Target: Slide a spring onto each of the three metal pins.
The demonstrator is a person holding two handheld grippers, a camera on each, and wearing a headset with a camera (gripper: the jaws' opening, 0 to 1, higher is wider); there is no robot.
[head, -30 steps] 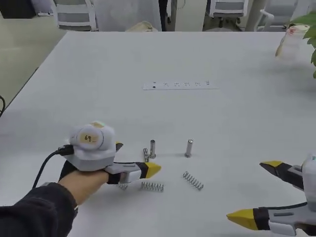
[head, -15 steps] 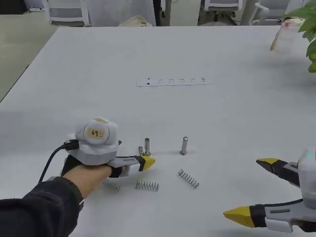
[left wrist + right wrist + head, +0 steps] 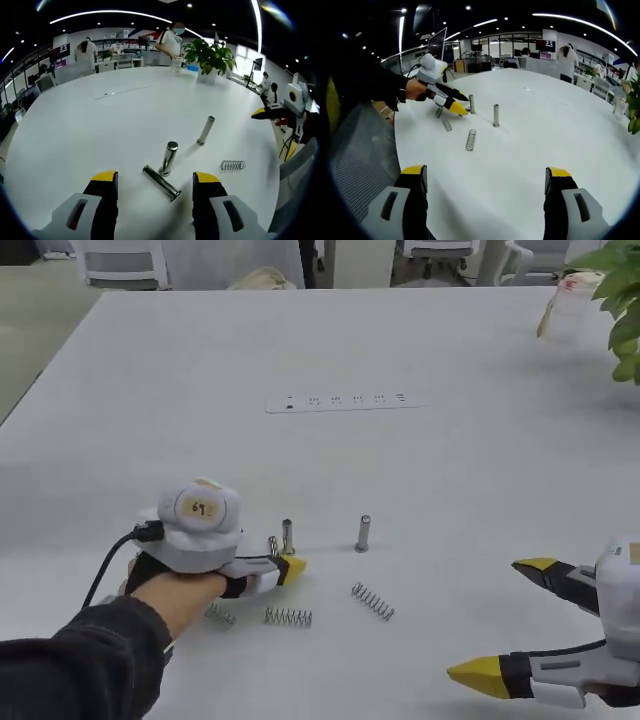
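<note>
Yellow-tipped left tongs (image 3: 155, 176) stand wide apart and empty. Over the last second they have crept forward toward the pins. In the left gripper view the fallen pin (image 3: 161, 182) now lies flat between the jaws, just ahead of the tips. Its far end appears to touch the foot of the nearer upright pin (image 3: 168, 157). The second upright pin (image 3: 205, 131) stands beyond that, ahead and to the right of the right jaw.

In the head view the hand spring (image 3: 218, 615) has come clear of the person's hand and lies just behind the left tongs. The middle spring (image 3: 288, 617) lies just beside their tips, on the person's side. The far spring (image 3: 372, 601) lies on the desk (image 3: 400, 480) between the two tongs.

The right tongs (image 3: 500, 620) are also wide and carry nothing. They have kept their place, well apart from the pins and springs.

No pin wears a spring, so the task is barely begun. The approach suggests the left tongs are lining up to close on the fallen pin, probably to stand it up. The upright pin just beyond it could be knocked over if the tongs push further forward.
</note>
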